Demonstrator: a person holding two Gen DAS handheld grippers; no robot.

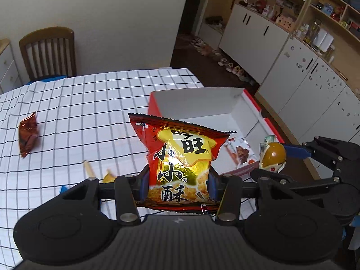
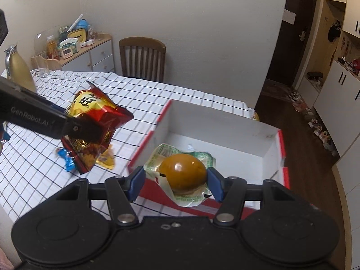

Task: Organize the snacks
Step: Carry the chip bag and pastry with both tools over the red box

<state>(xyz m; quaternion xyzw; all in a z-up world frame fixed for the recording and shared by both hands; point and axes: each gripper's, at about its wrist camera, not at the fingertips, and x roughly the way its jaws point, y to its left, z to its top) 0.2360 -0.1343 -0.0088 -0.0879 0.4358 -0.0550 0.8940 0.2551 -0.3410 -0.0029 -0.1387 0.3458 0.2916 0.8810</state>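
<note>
My left gripper [image 1: 178,180] is shut on a red and gold snack bag [image 1: 180,157], held upright above the checked tablecloth [image 1: 90,103]. In the right wrist view the same bag [image 2: 99,117] hangs from the left gripper [image 2: 90,132], left of the box. My right gripper [image 2: 175,180] is shut on a brown egg in a clear wrapper [image 2: 182,171], over the near edge of a white box with red sides [image 2: 216,121]. The left wrist view shows the egg [image 1: 271,154] in the right gripper [image 1: 276,160], beside the box [image 1: 198,103].
A small red-brown packet [image 1: 28,135] lies at the table's left. Blue [image 2: 67,159] and yellow wrappers [image 2: 105,160] lie under the held bag. A flat packet [image 1: 240,153] lies in the box. A wooden chair [image 2: 142,58] stands at the far side, with cabinets and shoes to the right.
</note>
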